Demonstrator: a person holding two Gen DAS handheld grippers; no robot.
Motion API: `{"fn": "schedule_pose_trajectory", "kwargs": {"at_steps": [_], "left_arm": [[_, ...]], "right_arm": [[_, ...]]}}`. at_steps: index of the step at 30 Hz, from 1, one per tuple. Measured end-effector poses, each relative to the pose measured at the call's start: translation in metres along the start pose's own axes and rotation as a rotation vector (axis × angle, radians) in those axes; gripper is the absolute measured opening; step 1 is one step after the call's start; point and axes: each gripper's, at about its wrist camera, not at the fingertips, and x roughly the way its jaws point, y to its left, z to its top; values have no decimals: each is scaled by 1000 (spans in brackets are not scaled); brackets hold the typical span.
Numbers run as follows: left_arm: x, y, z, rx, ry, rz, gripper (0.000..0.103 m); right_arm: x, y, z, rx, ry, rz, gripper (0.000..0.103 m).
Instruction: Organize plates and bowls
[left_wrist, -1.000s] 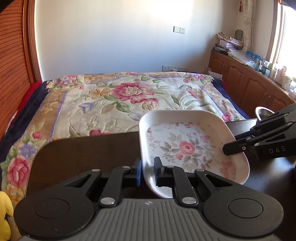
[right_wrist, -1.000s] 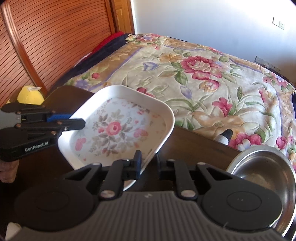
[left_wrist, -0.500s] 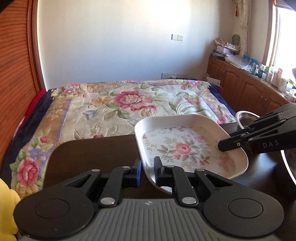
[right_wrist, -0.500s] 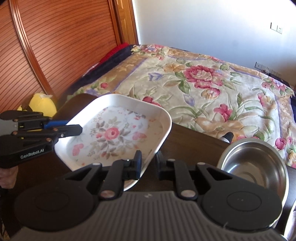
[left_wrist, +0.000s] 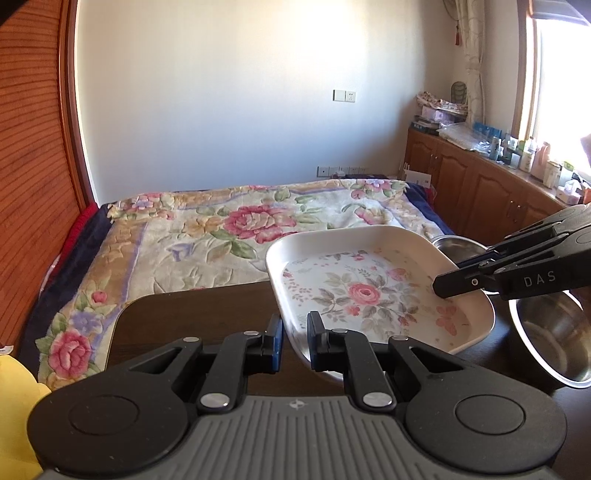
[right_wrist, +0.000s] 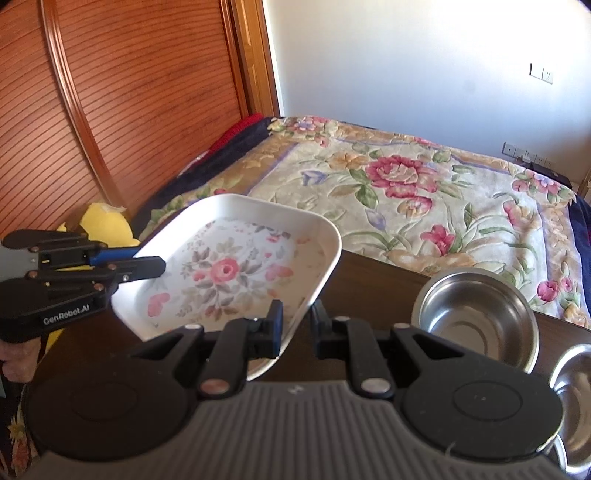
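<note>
A white square plate (left_wrist: 369, 295) with a pink rose print hangs a little above the dark table (left_wrist: 192, 314), held by two opposite rims. My left gripper (left_wrist: 294, 341) is shut on its near rim in the left wrist view. In the right wrist view my right gripper (right_wrist: 297, 328) is shut on the other rim of the plate (right_wrist: 229, 273), and the left gripper (right_wrist: 147, 262) shows across it. The right gripper (left_wrist: 454, 282) reaches in from the right. A steel bowl (right_wrist: 476, 314) stands to the right on the table, a second steel bowl (right_wrist: 576, 387) nearer.
A bed with a floral blanket (left_wrist: 240, 229) lies just beyond the table's far edge. A yellow plush toy (right_wrist: 103, 225) sits at the left by the wooden sliding door (right_wrist: 129, 92). Cabinets with clutter (left_wrist: 498, 177) line the right wall. A hand (right_wrist: 14, 365) grips the left tool.
Both grippers, still shut on the plate, have risen and drawn back together. The steel bowls have come further into view, and a second bowl now shows at the right.
</note>
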Motion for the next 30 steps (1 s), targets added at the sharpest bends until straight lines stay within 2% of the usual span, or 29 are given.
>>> {"fn": "schedule_pose_trajectory", "kwargs": {"at_steps": [11, 30], "left_arm": [[-42, -26, -11, 26, -37, 5, 15], [-92, -66, -56, 45, -35, -23, 15]], "right_arm": [[-40, 4, -22, 0, -51, -1, 18], [-84, 15, -78, 16, -71, -17, 18]]}}
